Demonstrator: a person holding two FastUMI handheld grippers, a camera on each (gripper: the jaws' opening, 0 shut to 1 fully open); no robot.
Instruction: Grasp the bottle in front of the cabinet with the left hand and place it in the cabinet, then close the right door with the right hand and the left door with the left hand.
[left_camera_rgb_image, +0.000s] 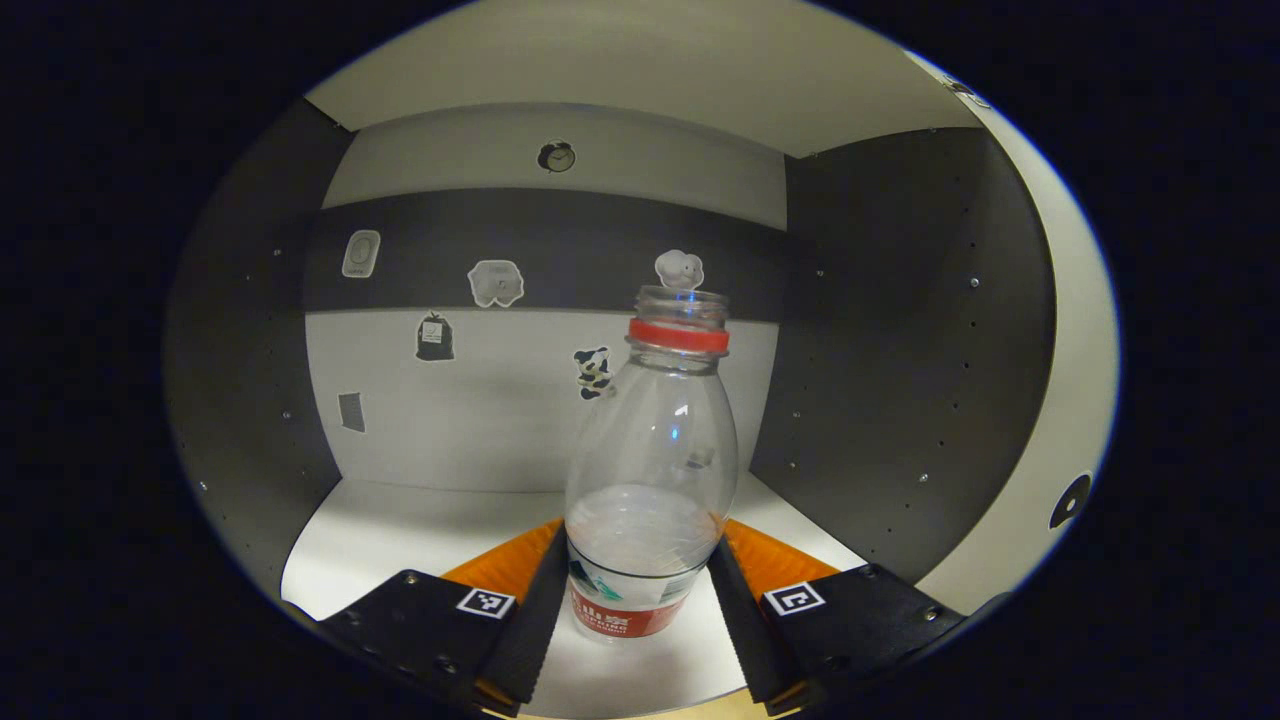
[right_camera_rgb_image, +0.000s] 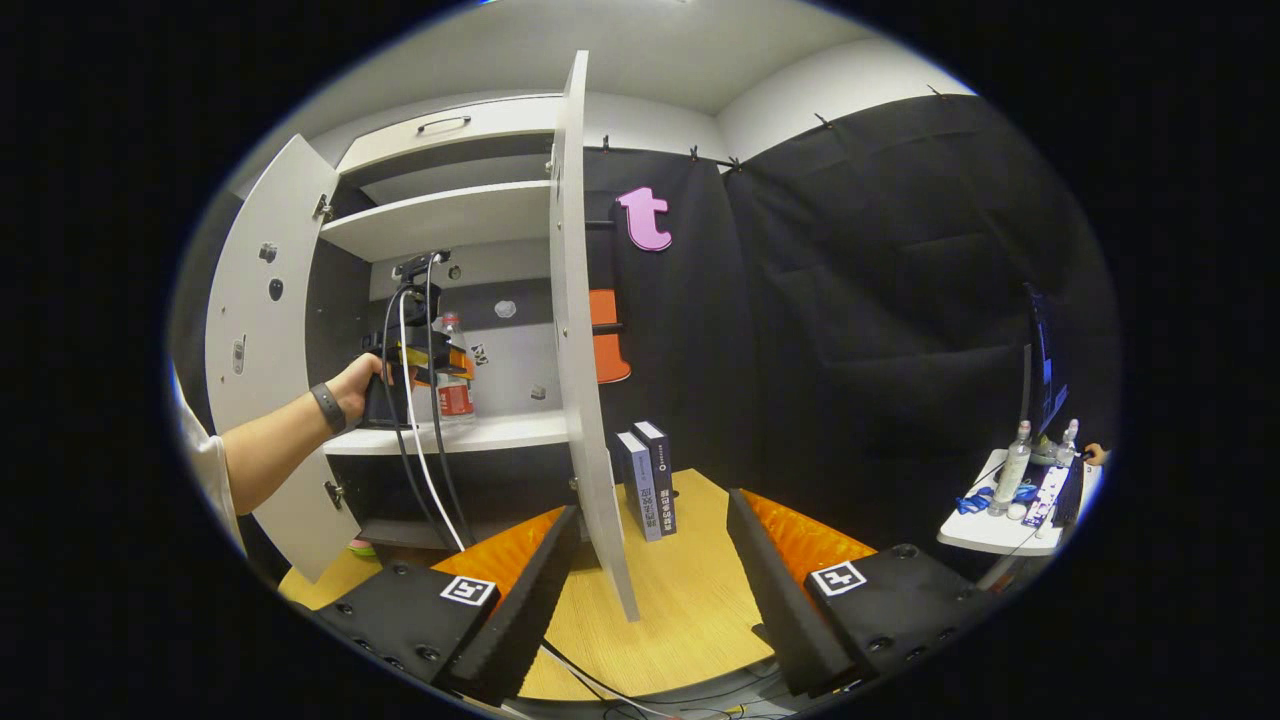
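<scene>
A clear plastic bottle (left_camera_rgb_image: 650, 450) with a red neck ring, no cap and a red label stands upright on the white cabinet shelf (left_camera_rgb_image: 400, 540). My left gripper (left_camera_rgb_image: 640, 560) is shut on its lower part, one finger pressing each side. In the right gripper view a hand holds that left gripper (right_camera_rgb_image: 415, 365) inside the cabinet, with the bottle (right_camera_rgb_image: 455, 385) on the shelf (right_camera_rgb_image: 500, 432). Both doors stand open: the left door (right_camera_rgb_image: 255, 330) and the right door (right_camera_rgb_image: 580, 350), seen edge-on. My right gripper (right_camera_rgb_image: 645, 590) is open and holds nothing, low over the wooden table, just in front of the right door's lower edge.
Stickers dot the cabinet's back wall (left_camera_rgb_image: 500, 400), and dark side walls (left_camera_rgb_image: 900, 350) close in on both sides. Two upright books (right_camera_rgb_image: 650, 480) stand on the wooden table (right_camera_rgb_image: 690, 610) beside the right door. Cables (right_camera_rgb_image: 430, 470) hang from the left gripper. A small side table (right_camera_rgb_image: 990, 535) with bottles is far right.
</scene>
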